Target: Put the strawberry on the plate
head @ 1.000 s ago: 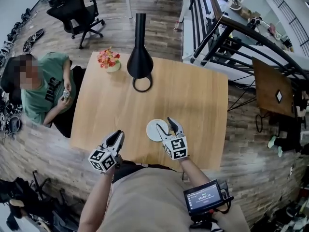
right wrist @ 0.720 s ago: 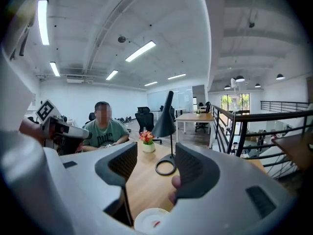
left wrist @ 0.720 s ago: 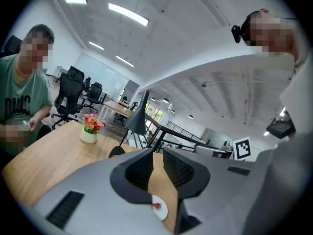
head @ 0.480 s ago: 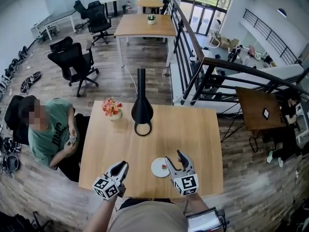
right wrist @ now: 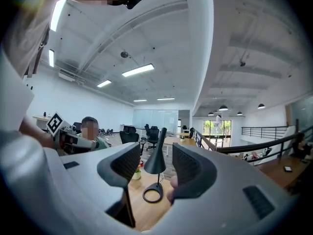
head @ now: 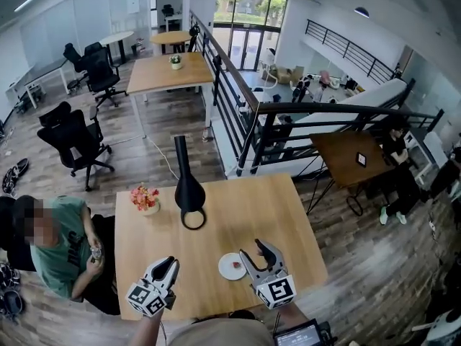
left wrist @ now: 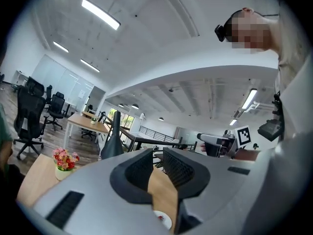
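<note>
A small red strawberry (head: 237,265) lies on the white plate (head: 227,267) near the wooden table's front edge; the left gripper view shows the same strawberry (left wrist: 160,217) and plate (left wrist: 166,221) low between its jaws. My right gripper (head: 252,248) hovers just right of the plate, apart from it. Its jaws have just been closing but stand open, with nothing between them (right wrist: 156,161). My left gripper (head: 172,261) is held up left of the plate, its jaws (left wrist: 157,156) a narrow gap apart and empty. Both point level over the table.
A black cone lamp (head: 189,193) with a ring base and a small pot of flowers (head: 144,197) stand at the table's (head: 252,204) far side. A seated person (head: 61,247) is at its left edge. A black railing (head: 238,107) and office chairs lie beyond.
Both grippers have risen off the table and now point level. The right gripper has drawn back from the plate and its jaws are narrower. The head view has tilted up.
</note>
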